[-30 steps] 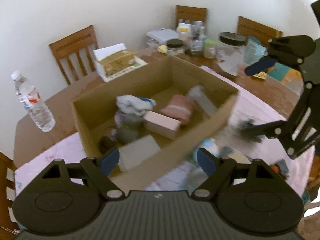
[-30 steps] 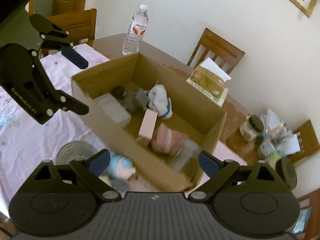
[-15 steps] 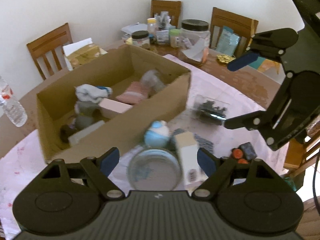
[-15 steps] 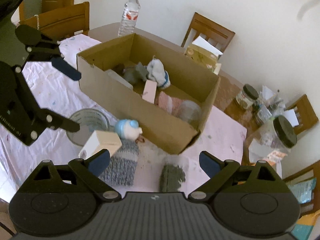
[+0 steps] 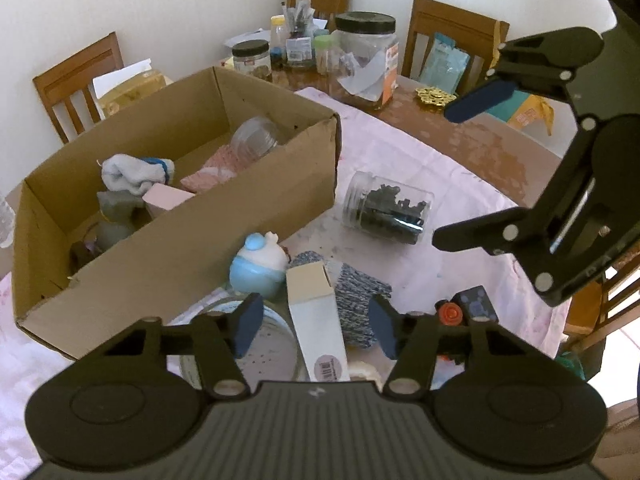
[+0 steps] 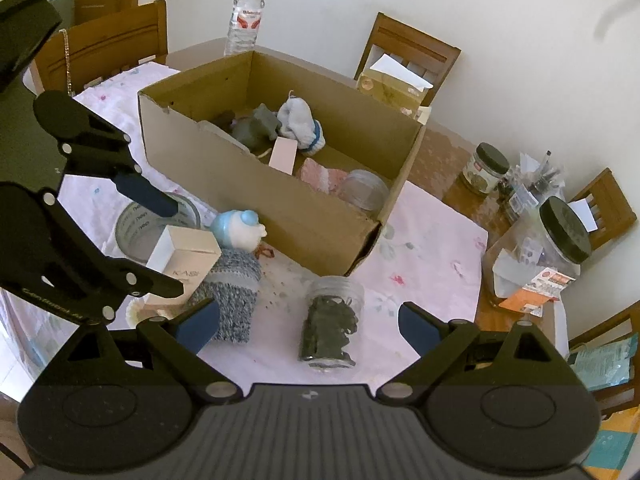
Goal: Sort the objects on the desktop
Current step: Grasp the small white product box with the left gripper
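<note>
A white carton (image 5: 316, 320) leans on a grey-blue knitted cloth (image 5: 356, 300) in front of the cardboard box (image 5: 176, 248). My left gripper (image 5: 315, 330) straddles the carton with its jaws closing; gaps show on both sides of the carton. In the right wrist view this left gripper (image 6: 160, 240) hangs over the carton (image 6: 184, 256). A clear jar of dark bits (image 6: 330, 328) lies on its side between the wide jaws of my right gripper (image 6: 308, 327), untouched. A blue-white round toy (image 5: 258, 268) sits against the box wall (image 6: 256, 192).
A round tin (image 5: 264, 352) lies under the carton's near end. A dark cube (image 5: 476, 304) and an orange piece (image 5: 450, 312) sit to the right. The box holds socks, a pink block and a jar. A large black-lidded jar (image 6: 536, 256), a water bottle (image 6: 246, 16) and chairs surround the table.
Both grippers pulled back from over the box and sank toward the loose things in front of it. The left jaws narrowed around the white carton. The right jaws stayed wide.
</note>
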A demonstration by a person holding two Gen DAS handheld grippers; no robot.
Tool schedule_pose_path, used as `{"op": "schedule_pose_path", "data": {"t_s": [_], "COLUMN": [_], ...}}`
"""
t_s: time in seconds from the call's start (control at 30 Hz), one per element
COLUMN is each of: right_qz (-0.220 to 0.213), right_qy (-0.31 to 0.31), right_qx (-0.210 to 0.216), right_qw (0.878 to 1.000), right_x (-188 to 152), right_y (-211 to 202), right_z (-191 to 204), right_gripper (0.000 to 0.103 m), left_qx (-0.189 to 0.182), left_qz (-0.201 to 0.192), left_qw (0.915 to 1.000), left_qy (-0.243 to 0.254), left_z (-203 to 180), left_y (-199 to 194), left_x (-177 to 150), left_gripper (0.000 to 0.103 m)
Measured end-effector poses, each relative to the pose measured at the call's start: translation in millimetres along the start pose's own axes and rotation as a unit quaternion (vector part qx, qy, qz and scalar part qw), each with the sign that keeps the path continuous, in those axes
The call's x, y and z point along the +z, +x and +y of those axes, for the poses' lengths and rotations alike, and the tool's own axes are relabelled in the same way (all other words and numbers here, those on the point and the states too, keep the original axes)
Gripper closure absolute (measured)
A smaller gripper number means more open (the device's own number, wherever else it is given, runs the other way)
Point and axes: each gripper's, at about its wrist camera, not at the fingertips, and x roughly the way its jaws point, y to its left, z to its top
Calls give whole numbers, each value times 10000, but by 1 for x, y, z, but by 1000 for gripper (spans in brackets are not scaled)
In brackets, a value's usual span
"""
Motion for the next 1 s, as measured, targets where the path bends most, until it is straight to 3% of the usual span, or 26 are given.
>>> {"op": "schedule_pose_path", "data": {"t_s": [0.2,0.4,0.57,1.0], "right_qz": [-2,-32,-64,-113], "right_qy": [-27,-58,-96,-203], "right_qx": [27,110,172,266], "right_qw": [10000,9999,9998,9994], "right_x": [-2,-2,-1,5], "right_y": [2,4,5,7], "right_z": [-2,-4,-3,4], "right_gripper": [5,5,5,5], "left_qx": [-36,-43,-83,-141], "left_qz": [88,154,197,17], "left_qw": [9999,9996,9991,9990], "left_qy": [-131,-253,-371,-425], "left_z": [1,1,3,8], "left_y": [8,13,14,-14], "left_x": [1,-1,-4,-4], "left_gripper": [62,65,80,81]}}
